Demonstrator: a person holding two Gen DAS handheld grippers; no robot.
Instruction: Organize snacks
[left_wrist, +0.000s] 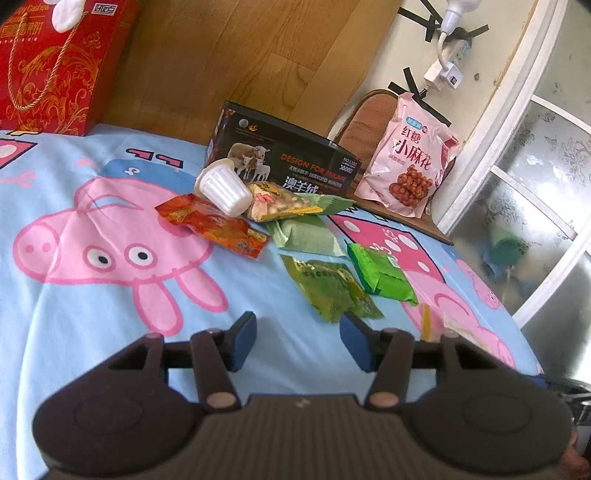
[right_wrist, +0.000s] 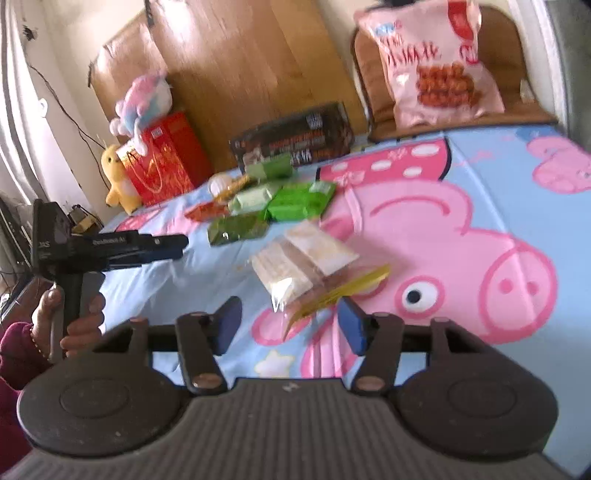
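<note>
Both your grippers, left (left_wrist: 297, 341) and right (right_wrist: 290, 325), have fingers spread, pinching nothing; wafer pack (right_wrist: 303, 258) lies loose at 12 o'clock, pile (left_wrist: 258, 218) unsorted.

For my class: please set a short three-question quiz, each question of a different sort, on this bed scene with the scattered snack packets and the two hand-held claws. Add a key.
1. True or false: the right claw is clamped on the clear wafer packet.
2. Multiple choice: the white ribbed cup lies A) upright on the red gift bag; B) on its side in front of the black box; C) inside the big pink snack bag.
3. Fill in: the left claw is ____, with nothing between its pads.

Key: 1 false, its jaws stand apart and the packet lies just ahead of them; 2 B; 3 open.
</note>
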